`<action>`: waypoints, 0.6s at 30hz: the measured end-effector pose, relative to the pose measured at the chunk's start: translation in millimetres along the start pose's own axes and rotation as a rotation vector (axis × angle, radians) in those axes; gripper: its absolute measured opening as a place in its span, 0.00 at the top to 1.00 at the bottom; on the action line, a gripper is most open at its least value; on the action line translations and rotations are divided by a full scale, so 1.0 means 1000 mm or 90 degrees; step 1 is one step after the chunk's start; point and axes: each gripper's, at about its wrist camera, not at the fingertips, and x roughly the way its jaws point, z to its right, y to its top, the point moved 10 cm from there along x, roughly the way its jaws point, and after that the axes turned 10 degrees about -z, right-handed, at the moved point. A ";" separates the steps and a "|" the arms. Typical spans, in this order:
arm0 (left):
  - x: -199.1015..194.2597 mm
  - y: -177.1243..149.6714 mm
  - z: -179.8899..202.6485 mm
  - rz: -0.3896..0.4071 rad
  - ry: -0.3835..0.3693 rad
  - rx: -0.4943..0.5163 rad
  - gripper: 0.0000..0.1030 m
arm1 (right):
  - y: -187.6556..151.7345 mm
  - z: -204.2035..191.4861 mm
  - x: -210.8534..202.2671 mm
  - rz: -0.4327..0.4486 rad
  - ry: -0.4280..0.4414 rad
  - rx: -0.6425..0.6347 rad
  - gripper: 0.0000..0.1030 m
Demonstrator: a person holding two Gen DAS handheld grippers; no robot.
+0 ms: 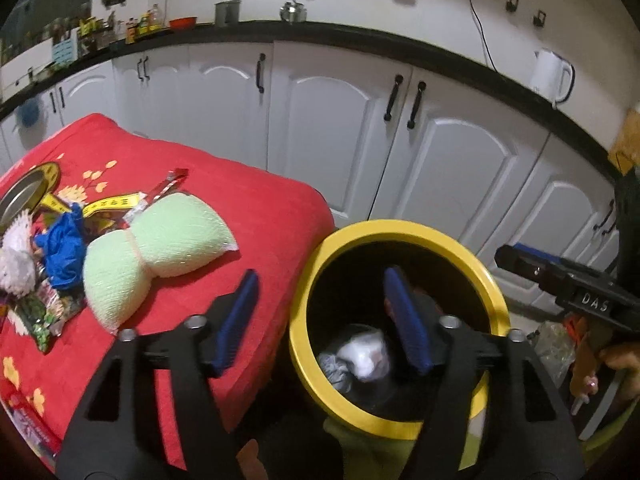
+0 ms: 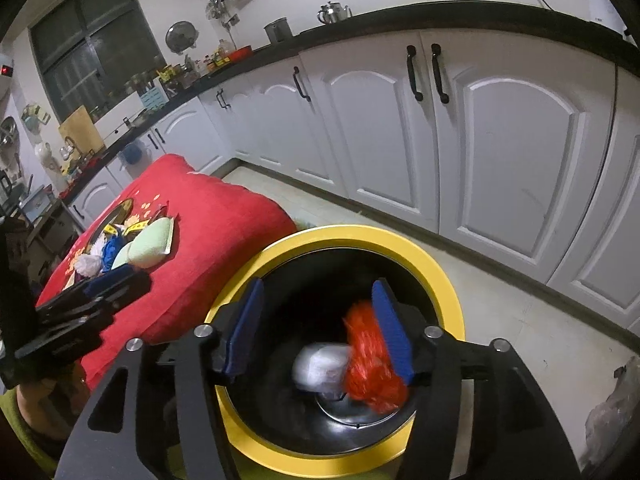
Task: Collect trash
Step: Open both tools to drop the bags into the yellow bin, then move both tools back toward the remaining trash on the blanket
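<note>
Right wrist view: the right gripper (image 2: 318, 330) hangs over the mouth of the yellow-rimmed bin (image 2: 436, 276), the landmark for all positions below; its jaws stand apart; a wad of orange-red mesh (image 2: 370, 364) lies against the inner face of the right-hand blue pad (image 2: 390, 330), blurred, with clear space between it and the other pad; judged released or just slipping free, not clamped. Inside the bin, beneath the mesh, a white crumpled wad (image 2: 320, 366) rests on the dark floor of the vessel.

Left wrist view: the left gripper (image 1: 320, 316) straddles the near-left rim of the bin, one finger above the red cloth (image 1: 264, 216), the other over the bin's opening; its jaws are wide apart and hold nothing; white and grey crumpled waste (image 1: 358, 356) lies in the bin below it.

Status, as a judgement: at least two items are deposited, with the mesh entering as a third.

Remaining, left of the bin on the red cloth: a pale green netted sponge pair (image 1: 156, 244) nearest the bin; beyond it a blue crumpled piece (image 1: 62, 248), a white fluffy item (image 1: 16, 252), printed wrappers (image 1: 40, 312) and a red stick packet (image 1: 166, 186); a round metal lid (image 1: 20, 200) sits farthest from the bin; whether it counts as trash cannot be told.

Task judged partly done; most of the pile is still uncollected.
</note>
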 end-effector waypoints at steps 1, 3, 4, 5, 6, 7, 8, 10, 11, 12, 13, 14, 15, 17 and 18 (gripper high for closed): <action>-0.005 0.001 -0.002 0.007 0.000 -0.009 0.32 | 0.000 0.001 -0.001 0.002 -0.003 0.002 0.46; -0.013 0.002 -0.008 0.019 0.001 -0.016 0.20 | 0.002 0.000 -0.003 0.009 -0.005 0.003 0.46; -0.017 0.002 -0.010 0.025 0.005 -0.018 0.15 | 0.003 -0.002 -0.004 0.013 -0.007 0.002 0.46; -0.022 0.003 -0.014 0.033 0.011 -0.020 0.15 | 0.004 -0.004 -0.006 0.016 -0.008 -0.001 0.46; -0.027 0.004 -0.017 0.041 0.016 -0.022 0.14 | 0.005 -0.009 -0.008 0.021 -0.007 -0.007 0.46; -0.031 0.005 -0.019 0.046 0.019 -0.024 0.12 | 0.007 -0.013 -0.009 0.026 -0.007 -0.013 0.45; -0.037 0.006 -0.023 0.056 0.025 -0.027 0.11 | 0.008 -0.017 -0.011 0.030 -0.008 -0.018 0.44; -0.046 0.007 -0.029 0.070 0.034 -0.034 0.11 | 0.011 -0.028 -0.014 0.040 -0.006 -0.030 0.42; -0.052 0.008 -0.034 0.078 0.040 -0.039 0.11 | 0.012 -0.032 -0.015 0.044 -0.005 -0.035 0.42; -0.056 0.008 -0.036 0.084 0.043 -0.041 0.11 | 0.012 -0.038 -0.016 0.047 -0.004 -0.043 0.42; -0.060 0.009 -0.040 0.090 0.048 -0.044 0.11 | 0.013 -0.042 -0.017 0.049 -0.004 -0.049 0.41; -0.066 0.009 -0.044 0.098 0.054 -0.048 0.11 | 0.014 -0.049 -0.019 0.052 0.000 -0.057 0.40; -0.070 0.009 -0.047 0.103 0.057 -0.051 0.11 | 0.015 -0.053 -0.020 0.054 0.003 -0.062 0.40; -0.078 0.009 -0.055 0.115 0.062 -0.060 0.11 | 0.016 -0.062 -0.021 0.058 0.006 -0.071 0.38; -0.083 0.009 -0.059 0.120 0.064 -0.065 0.11 | 0.016 -0.068 -0.022 0.058 0.008 -0.077 0.37</action>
